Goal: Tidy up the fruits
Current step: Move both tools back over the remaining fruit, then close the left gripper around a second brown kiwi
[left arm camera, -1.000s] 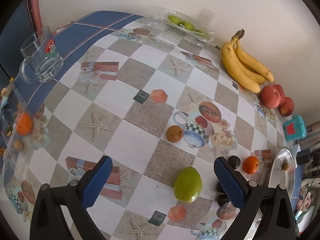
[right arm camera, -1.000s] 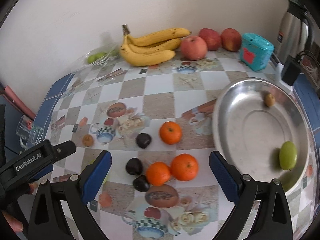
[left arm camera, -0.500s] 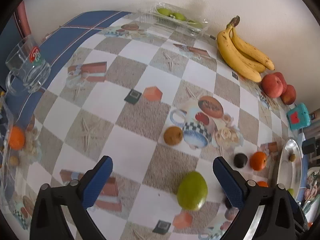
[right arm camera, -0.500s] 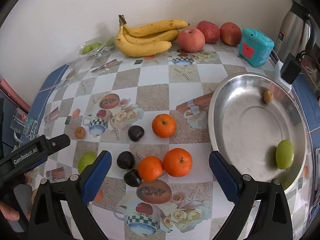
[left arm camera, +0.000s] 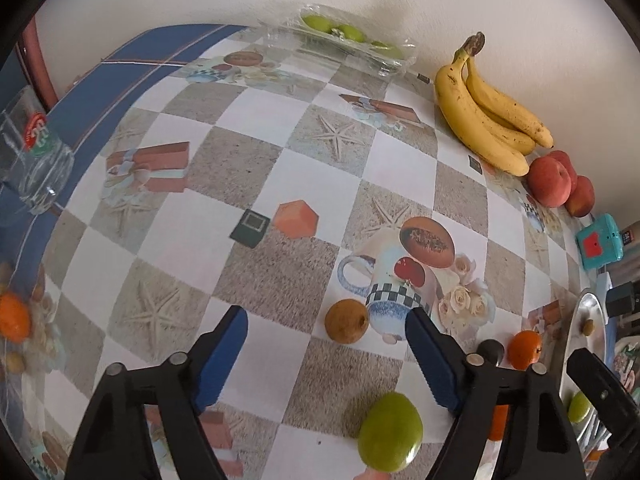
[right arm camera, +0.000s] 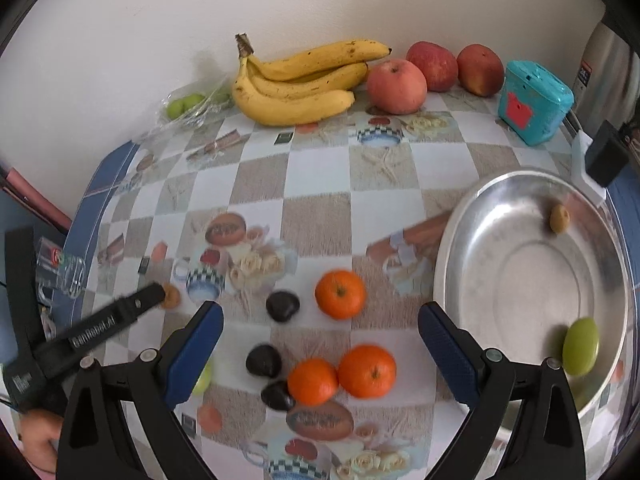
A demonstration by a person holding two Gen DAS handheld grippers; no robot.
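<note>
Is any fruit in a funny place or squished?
Nothing looks squished or spilled. The bananas have brown freckles, which is normal ripening. The oranges and dark fruits lie loose on the table, outside the metal bowl.

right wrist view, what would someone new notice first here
Probably the big metal bowl at the right, holding only a green fruit and a small brown one. Then the three oranges and dark fruits loose on the checkered tablecloth between the open gripper's blue fingers, with bananas and apples along the wall.
</note>
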